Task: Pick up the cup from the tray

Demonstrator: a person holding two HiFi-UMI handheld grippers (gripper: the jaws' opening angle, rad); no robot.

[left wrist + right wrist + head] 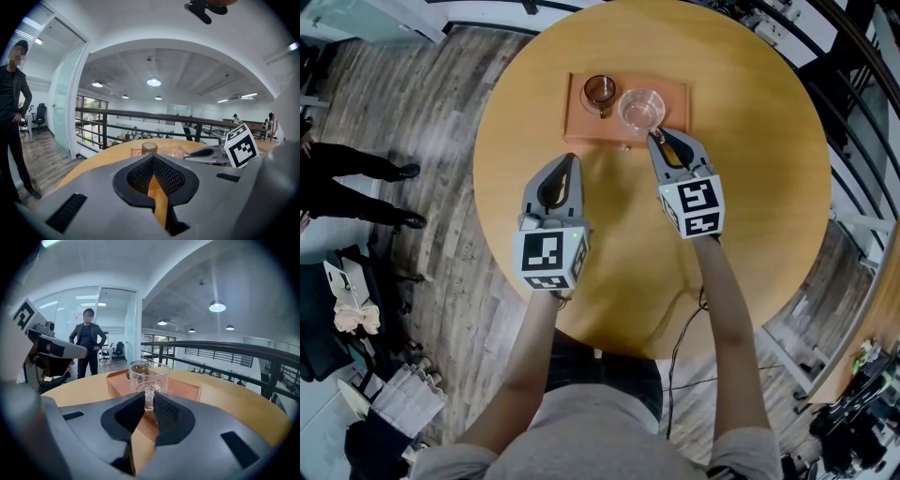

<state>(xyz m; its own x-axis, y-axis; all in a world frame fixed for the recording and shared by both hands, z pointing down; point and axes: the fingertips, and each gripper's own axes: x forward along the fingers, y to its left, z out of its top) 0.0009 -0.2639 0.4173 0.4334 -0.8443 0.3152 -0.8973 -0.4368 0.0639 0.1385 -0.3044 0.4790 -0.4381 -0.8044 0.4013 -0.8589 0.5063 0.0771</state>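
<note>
Right tongs [149, 398] pinched the cup [149, 373] by its handle, likely slick, fragile glass; left tongs [153, 157] sat closed, empty.

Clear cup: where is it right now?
Head view: the clear cup sits in the right half of the tray, beside the brown cup, its handle pinched in the right tongs.
</note>
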